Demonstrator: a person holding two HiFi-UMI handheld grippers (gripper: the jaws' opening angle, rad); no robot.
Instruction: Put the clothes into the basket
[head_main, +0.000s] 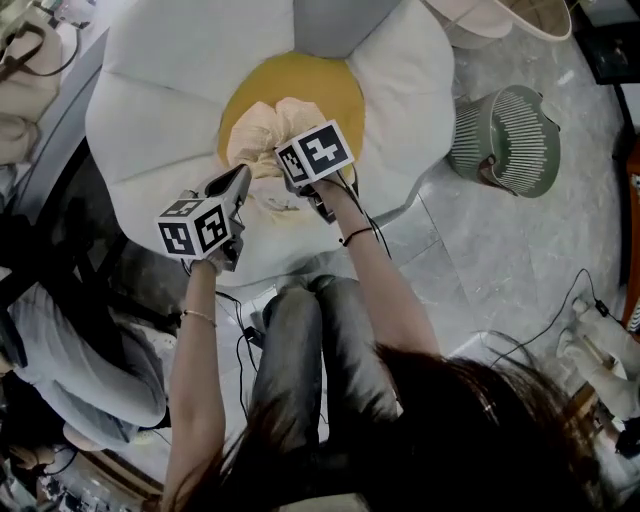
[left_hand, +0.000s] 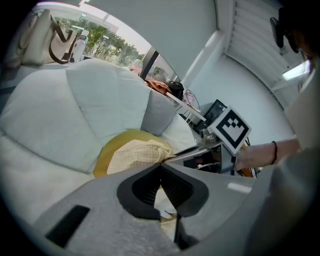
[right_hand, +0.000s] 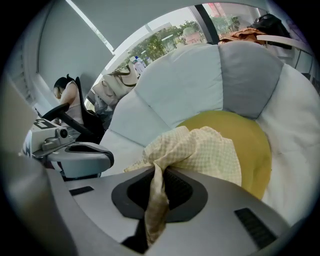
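A pale yellow checked cloth (head_main: 262, 128) lies bunched on the yellow centre (head_main: 320, 85) of a big white flower-shaped cushion (head_main: 150, 120). My right gripper (head_main: 288, 160) is shut on it: in the right gripper view a strip of the cloth (right_hand: 200, 147) runs down between the closed jaws (right_hand: 159, 170). My left gripper (head_main: 243, 180) is close on the left, also shut on a fold of the cloth (left_hand: 135, 155), which shows pale in the gap behind its tips (left_hand: 161, 165). A green slatted basket (head_main: 505, 140) stands on the floor to the right of the cushion.
A white tub (head_main: 500, 20) sits at the top right beyond the basket. A beige bag (head_main: 25, 70) rests left of the cushion. Another person (head_main: 70, 350) sits at the left. Cables (head_main: 560, 310) trail over the tiled floor at the right.
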